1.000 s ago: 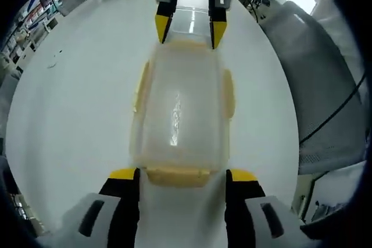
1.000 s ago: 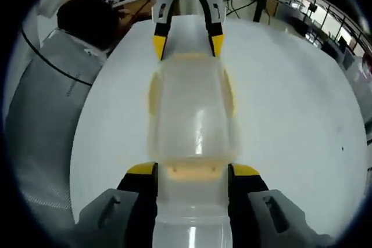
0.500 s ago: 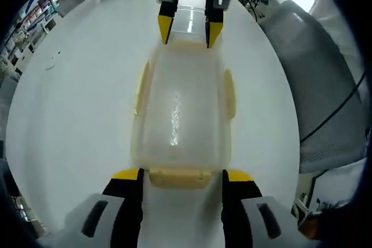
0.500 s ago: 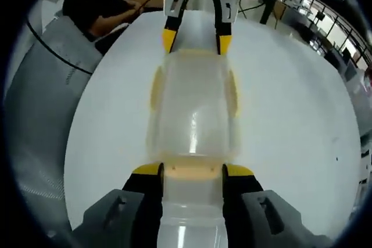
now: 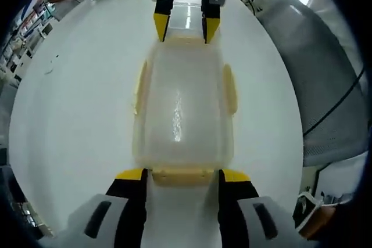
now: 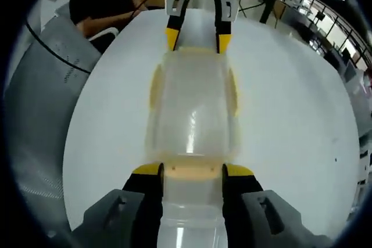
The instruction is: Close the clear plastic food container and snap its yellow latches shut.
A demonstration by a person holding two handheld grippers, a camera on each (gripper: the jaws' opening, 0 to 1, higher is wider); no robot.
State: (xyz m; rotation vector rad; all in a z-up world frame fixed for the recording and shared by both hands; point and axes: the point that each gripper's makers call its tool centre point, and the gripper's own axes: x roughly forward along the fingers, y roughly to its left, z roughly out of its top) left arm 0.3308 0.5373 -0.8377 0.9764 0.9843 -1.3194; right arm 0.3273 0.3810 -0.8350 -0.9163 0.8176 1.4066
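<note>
On the white round surface [image 5: 70, 114] the clear container [image 5: 183, 108], lid on, lies between both tools. Left tool [image 5: 182, 175] and right tool [image 6: 192, 172] have narrowed, each spread around an end latch, neither clenched yet.

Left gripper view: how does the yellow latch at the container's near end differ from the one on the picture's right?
The near-end latch sits between the tips of the left tongs; the side latch has nothing beside it. The near-end latch shows as a broad bar, the side latch as a narrow strip. Both are pale yellow, on the clear container.
</note>
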